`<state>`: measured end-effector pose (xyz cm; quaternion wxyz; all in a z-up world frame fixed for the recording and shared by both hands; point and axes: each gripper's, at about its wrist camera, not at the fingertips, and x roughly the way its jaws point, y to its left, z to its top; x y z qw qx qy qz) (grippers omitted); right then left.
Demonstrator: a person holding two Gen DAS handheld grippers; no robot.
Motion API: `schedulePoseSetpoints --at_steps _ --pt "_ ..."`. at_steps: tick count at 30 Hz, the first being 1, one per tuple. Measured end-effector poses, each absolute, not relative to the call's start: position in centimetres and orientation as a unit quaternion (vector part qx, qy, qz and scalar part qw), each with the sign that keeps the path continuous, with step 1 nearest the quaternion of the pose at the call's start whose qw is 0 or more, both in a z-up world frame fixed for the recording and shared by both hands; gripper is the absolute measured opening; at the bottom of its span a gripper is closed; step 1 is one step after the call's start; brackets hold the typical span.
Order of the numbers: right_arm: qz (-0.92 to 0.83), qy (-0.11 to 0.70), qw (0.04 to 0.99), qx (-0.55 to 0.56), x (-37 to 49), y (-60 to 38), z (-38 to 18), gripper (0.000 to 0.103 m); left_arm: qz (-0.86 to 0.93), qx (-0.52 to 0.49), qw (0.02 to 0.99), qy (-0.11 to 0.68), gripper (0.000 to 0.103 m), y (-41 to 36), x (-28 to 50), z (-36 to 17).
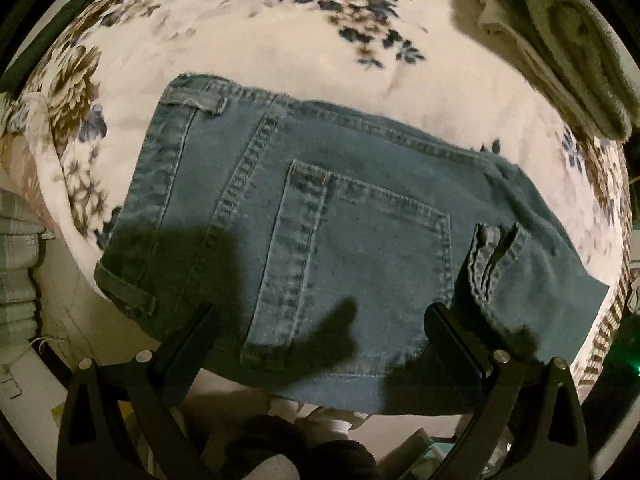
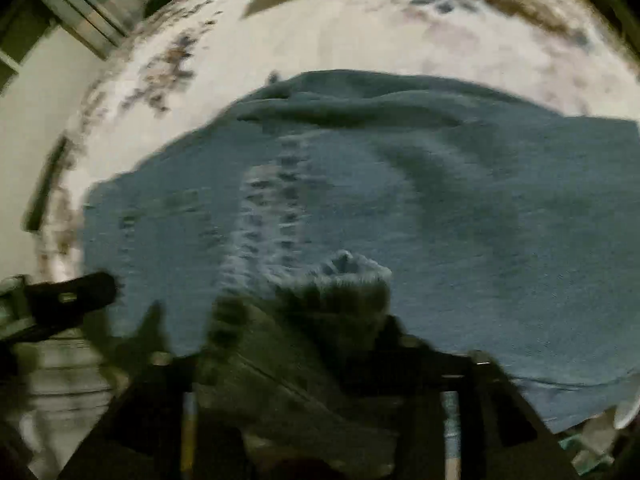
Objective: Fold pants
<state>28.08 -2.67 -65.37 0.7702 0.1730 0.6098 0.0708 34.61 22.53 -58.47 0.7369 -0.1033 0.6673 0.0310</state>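
Observation:
Blue denim pants (image 1: 320, 208) lie folded on a floral bedspread (image 1: 304, 48), back pocket up, waistband to the left. My left gripper (image 1: 320, 320) is open and empty, its fingers just over the pants' near edge. A hem end (image 1: 492, 256) stands up near its right finger. In the blurred right wrist view, my right gripper (image 2: 320, 312) is shut on a bunched hem of the pants (image 2: 344, 280) and holds it over the denim (image 2: 440, 220). The left gripper's finger (image 2: 80, 292) shows at the left there.
A folded grey-green towel (image 1: 560, 48) lies at the bed's far right. The bed edge drops off on the near side, with floor clutter (image 1: 328, 424) below. Striped fabric (image 1: 16, 264) sits at the left.

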Motion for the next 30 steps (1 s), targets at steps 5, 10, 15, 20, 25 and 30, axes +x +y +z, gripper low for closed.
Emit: schedulePoseSetpoints --at_steps 5,10,15,20,25,30 --pt "0.117 0.593 0.738 0.299 26.7 -6.9 -63.3 0.069 0.009 -0.119 0.737 0.665 0.103 20.7 35.8 -58.2" --pt "0.018 0.597 0.743 0.302 25.0 -12.7 -63.2 0.070 -0.024 -0.107 0.735 0.669 0.103 15.6 37.3 -59.6" --pt "-0.054 0.611 0.721 0.323 23.1 -16.8 -64.6 0.070 -0.030 -0.090 0.717 0.691 0.100 12.6 37.8 -60.4" --pt "-0.059 0.607 0.710 0.353 22.2 -17.1 -64.4 0.070 -0.066 -0.097 0.685 0.719 0.088 11.2 35.7 -60.6" --pt "-0.047 0.591 0.639 0.491 20.7 -18.4 -65.3 0.070 -0.051 -0.114 0.658 0.742 0.047 11.6 34.0 -62.7" --pt "-0.071 0.569 0.590 0.568 19.6 -18.0 -67.6 0.069 -0.061 -0.098 0.682 0.723 0.022 10.7 33.1 -62.6"
